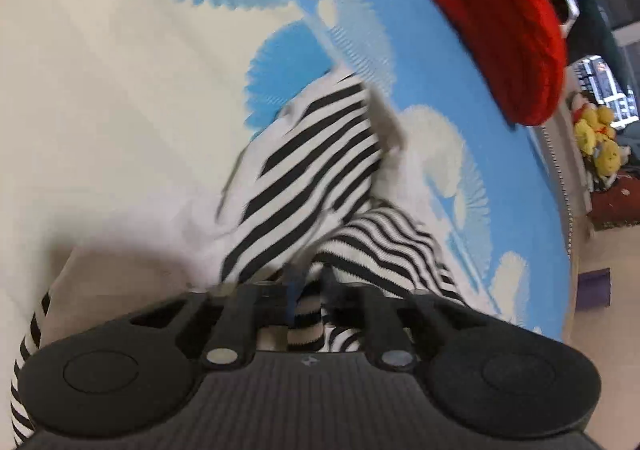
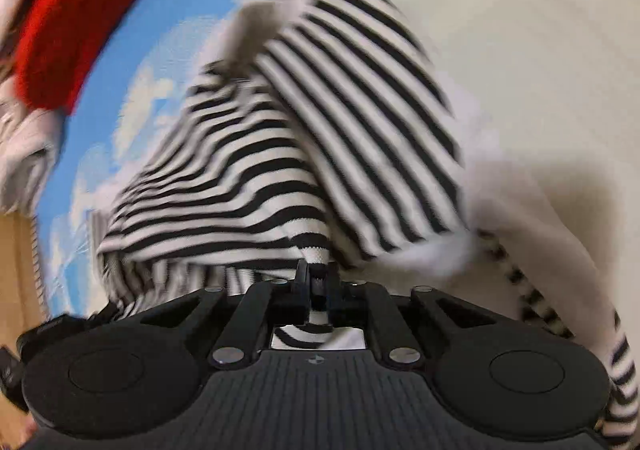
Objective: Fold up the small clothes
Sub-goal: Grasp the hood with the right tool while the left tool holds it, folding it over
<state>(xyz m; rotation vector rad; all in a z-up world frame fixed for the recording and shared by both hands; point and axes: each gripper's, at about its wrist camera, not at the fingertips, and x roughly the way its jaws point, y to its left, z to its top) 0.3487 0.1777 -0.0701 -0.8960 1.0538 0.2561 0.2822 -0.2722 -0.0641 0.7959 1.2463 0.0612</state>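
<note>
My right hand-held gripper is clenched on a hem of the black-and-white striped garment, its two fingers nearly together with the ribbed edge pinched between them, and the cloth rises from that pinch in a tented fold across the middle of the right wrist view. My left hand-held gripper has its fingers a little apart with a striped edge of the same garment lying between them; the picture is too blurred for me to tell whether the pads press on it. The garment lies bunched on a bed covered by a sheet that is cream with blue fan-shaped flowers, turning to solid blue toward the far edge. A red knitted piece sits on that blue part, well apart from the striped cloth, with something pale just beyond it. Past the bed's edge, in the left wrist view, yellow soft toys sit by the floor.
</note>
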